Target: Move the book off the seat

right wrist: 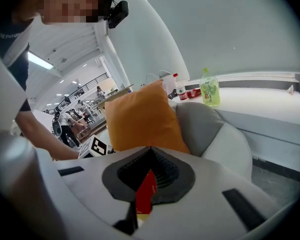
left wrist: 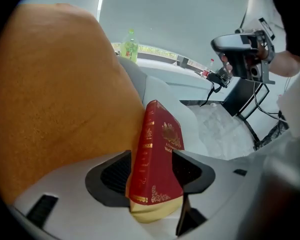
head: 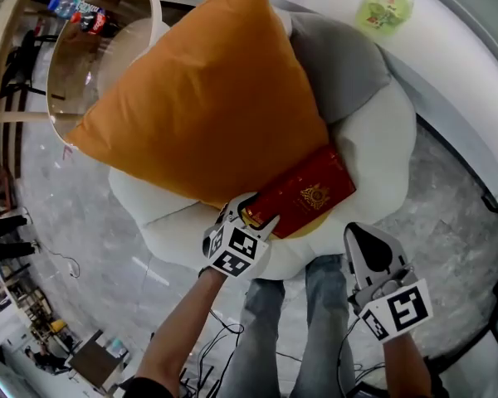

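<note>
A red book with gold print [head: 311, 191] lies on the white seat [head: 373, 139], its far end tucked under the big orange cushion [head: 207, 98]. My left gripper [head: 251, 214] is at the book's near corner. In the left gripper view the book [left wrist: 157, 154] stands between the jaws of the left gripper [left wrist: 152, 159], spine toward the camera, and the pads flank it without clearly pressing. My right gripper [head: 357, 235] hangs off the seat's front right, apart from the book, jaws together. In the right gripper view the book [right wrist: 146, 191] shows as a red sliver below the right gripper [right wrist: 150, 151].
A grey back cushion [head: 340, 56] sits behind the orange one. A green bottle [head: 384, 2] stands on the white ledge at the back. A round wooden side table [head: 91, 40] is at the seat's left. The person's jeans-clad legs [head: 290, 322] stand before the seat.
</note>
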Demonstrator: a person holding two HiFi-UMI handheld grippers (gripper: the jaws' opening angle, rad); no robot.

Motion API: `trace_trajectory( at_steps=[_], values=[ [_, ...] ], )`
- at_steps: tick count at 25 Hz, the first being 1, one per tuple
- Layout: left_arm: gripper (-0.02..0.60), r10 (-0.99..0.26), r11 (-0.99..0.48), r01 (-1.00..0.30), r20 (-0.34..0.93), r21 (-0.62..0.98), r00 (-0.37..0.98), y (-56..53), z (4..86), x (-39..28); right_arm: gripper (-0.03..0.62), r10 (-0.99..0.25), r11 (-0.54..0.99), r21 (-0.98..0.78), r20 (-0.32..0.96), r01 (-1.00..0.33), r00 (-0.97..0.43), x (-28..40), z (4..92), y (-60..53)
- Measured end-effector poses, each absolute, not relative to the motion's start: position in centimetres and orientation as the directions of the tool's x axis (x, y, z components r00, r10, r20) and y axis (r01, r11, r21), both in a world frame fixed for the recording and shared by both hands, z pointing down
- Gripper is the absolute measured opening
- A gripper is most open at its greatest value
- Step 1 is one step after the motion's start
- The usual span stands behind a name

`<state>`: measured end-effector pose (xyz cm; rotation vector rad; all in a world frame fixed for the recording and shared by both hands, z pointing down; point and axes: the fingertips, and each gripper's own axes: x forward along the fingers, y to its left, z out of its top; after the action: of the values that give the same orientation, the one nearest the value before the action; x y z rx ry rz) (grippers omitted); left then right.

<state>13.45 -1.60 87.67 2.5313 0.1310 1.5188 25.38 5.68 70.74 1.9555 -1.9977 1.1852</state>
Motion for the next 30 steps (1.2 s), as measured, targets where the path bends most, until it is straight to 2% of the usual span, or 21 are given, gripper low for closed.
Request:
trace_trajectory(
  at_steps=[7,14,19,23,30],
  values=[
    [0.287,0.260,-0.958,-0.015,0.890,0.286,0.375,-0.7,92.0,13.5,0.008,-0.792,-0.129,-0.462,0.580,-0.877,-0.190,25.7,72.6,5.5],
    [0.304,0.285,-0.954,-0.006,0.909,0.301,0.304,0.4,94.5,13.6,0.008,-0.792,-0.129,-0.475,0.578,-0.871,-0.198,27.0,73.2,6.0],
    [0.304,0.304,-0.940,-0.060,0.905,0.335,0.298,0.2,94.8,13.1,0.008,-0.790,-0.119,-0.484,0.575,-0.867,-0.213,27.3,73.1,5.5],
    [0.293,0.356,-0.926,-0.026,0.896,0.376,0.267,1.8,93.9,12.4,0.008,-0.791,-0.125,-0.489,0.574,-0.863,-0.211,27.7,72.8,5.8],
    [0.291,0.452,-0.875,-0.034,0.839,0.484,0.303,5.1,90.8,12.5,0.008,-0.798,-0.118,-0.499,0.562,-0.859,-0.216,28.1,72.1,5.4]
  ],
)
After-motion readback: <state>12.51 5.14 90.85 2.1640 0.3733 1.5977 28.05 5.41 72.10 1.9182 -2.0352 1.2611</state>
